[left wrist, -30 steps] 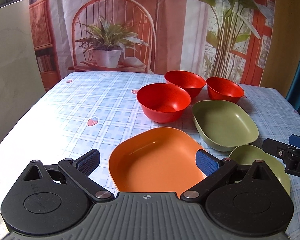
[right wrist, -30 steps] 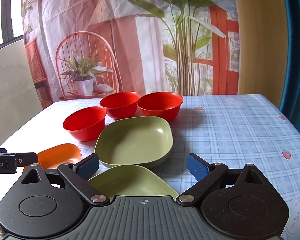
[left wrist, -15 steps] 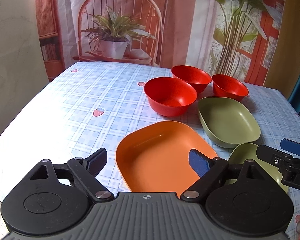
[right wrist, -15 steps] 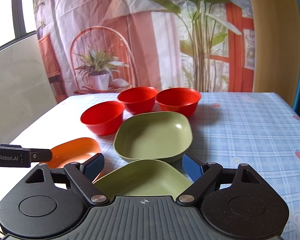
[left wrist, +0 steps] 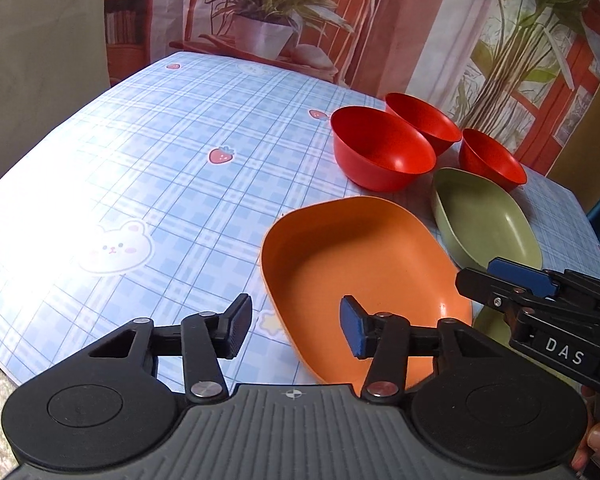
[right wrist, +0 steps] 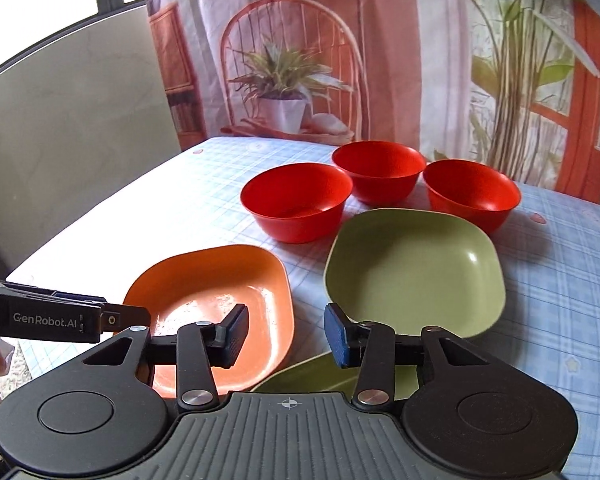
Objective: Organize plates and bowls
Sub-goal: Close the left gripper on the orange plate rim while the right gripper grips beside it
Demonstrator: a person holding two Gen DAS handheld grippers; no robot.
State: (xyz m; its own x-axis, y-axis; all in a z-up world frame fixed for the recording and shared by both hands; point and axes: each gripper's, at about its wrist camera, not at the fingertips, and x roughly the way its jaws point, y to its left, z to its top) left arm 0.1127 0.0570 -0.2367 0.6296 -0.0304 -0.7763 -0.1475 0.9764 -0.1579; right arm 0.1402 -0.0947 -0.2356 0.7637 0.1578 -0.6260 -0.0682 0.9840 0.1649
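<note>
Your right gripper (left wrist: 540, 300) carries white letters "DAS" on its black side, further characters cut off at the frame edge, your left gripper (right wrist: 112, 320) carries white "GenRobot.AI" on its black side, you find nothing else legible.

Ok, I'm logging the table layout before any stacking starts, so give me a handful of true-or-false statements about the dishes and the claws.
1. Three red bowls sit on the table. True.
2. The orange plate is stacked inside a green plate. False: it rests alone on the tablecloth.
3. The left claw is open and holds nothing. True.
4. The right claw is shut on a red bowl. False: it is open and empty.
5. The far green plate lies right of the orange plate in the right wrist view. True.
</note>
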